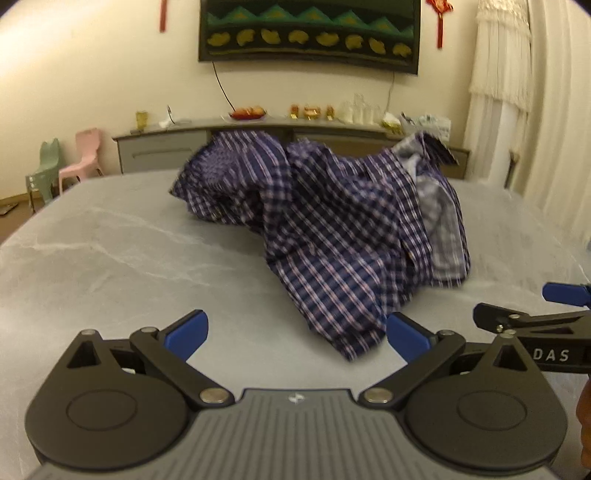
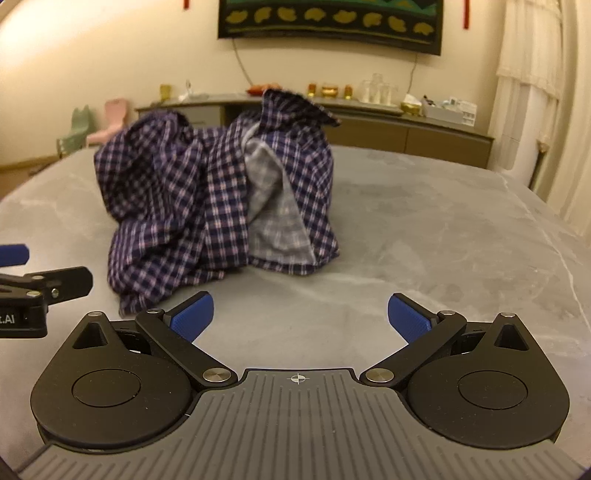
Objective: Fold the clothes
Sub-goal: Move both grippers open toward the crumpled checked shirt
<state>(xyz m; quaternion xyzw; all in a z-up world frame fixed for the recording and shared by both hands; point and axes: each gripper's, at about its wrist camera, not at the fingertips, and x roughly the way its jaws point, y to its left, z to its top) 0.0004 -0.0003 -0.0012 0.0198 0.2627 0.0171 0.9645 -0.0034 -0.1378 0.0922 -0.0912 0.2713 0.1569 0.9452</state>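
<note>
Fingers on the left gripper were spread wide apart with nothing between them, blue pads just hanging over the grey marble-look table. From the left wrist view, the plaid shirt sat in a crumpled heap right in front, navy check with the paler inside showing on its right side. Its nearest corner came down close to the left gripper's right-hand pad, looked about touching, but I couldn't really tell. Off at the right edge the right gripper poked in from the side, well clear of the cloth. Behind it all was a long grey sideboard with bits and bobs on top, a dark wall hanging above, and a pink chair and a green chair at the left.

Over on the right wrist view, the right gripper also had its fingers wide apart and empty, with bare tabletop between them. The shirt was ahead and to the left, piled up on itself, collar sticking up on top, pale lining facing the camera. Its lowest fold ended just beside the left-hand blue pad. The left gripper showed at the left edge, next to the pile's bottom corner, not gripping it. White curtains hung on the right.
</note>
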